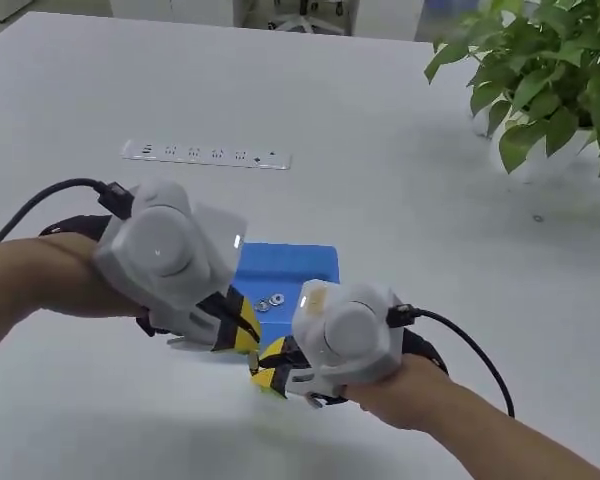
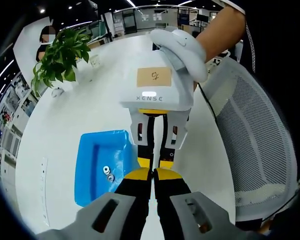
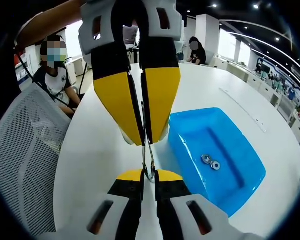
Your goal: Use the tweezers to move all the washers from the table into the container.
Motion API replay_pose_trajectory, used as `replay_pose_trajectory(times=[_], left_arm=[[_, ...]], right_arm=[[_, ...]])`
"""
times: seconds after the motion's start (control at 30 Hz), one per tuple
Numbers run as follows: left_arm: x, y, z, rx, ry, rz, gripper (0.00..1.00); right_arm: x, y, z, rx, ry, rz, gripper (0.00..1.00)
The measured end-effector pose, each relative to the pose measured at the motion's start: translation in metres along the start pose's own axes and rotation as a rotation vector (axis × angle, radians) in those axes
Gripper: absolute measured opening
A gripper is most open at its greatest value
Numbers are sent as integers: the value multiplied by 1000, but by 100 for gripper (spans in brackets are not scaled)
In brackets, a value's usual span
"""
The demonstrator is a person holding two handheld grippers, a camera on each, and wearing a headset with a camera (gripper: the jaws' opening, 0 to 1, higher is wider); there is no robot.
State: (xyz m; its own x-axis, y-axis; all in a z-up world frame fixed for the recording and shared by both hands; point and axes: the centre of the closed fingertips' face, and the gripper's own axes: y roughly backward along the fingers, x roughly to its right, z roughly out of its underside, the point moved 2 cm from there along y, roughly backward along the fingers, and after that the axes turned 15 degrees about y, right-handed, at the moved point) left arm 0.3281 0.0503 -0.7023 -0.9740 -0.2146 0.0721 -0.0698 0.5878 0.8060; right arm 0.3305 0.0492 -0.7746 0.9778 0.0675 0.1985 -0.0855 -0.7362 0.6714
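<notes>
Meeting tip to tip beside the blue container [image 3: 242, 155], the left gripper [image 2: 151, 174] and right gripper [image 3: 148, 176] each pinch the thin tweezers [image 3: 145, 155] between closed fingers, probably to reseat them; two washers [image 3: 210, 161] lie inside, beside the fingers.

white table [image 1: 380, 120] | potted plant [image 1: 540, 70] | power strip [image 1: 205, 154] | mesh chair [image 2: 255, 150] | ceiling lights [image 3: 213, 5]

Head view looks steeply down on the table [image 1: 380, 130] from close above; both gripper views sit low, facing each other; all three share the blue container [image 1: 305, 262].
</notes>
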Motion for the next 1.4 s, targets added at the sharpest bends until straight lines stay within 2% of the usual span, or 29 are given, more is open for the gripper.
replay_pose_trajectory(times=[0.27,0.87,1.4], left_arm=[[1,6,-5,6,-4,-7,6],[3,34,-18,22,-27,-47,6],[-5,48,-34,40,-68,-79,6]], right_arm=[[3,4,-5,5,7,9,9],[10,21,-30,17,46,45,9],[29,37,-40,14,81,91,9]])
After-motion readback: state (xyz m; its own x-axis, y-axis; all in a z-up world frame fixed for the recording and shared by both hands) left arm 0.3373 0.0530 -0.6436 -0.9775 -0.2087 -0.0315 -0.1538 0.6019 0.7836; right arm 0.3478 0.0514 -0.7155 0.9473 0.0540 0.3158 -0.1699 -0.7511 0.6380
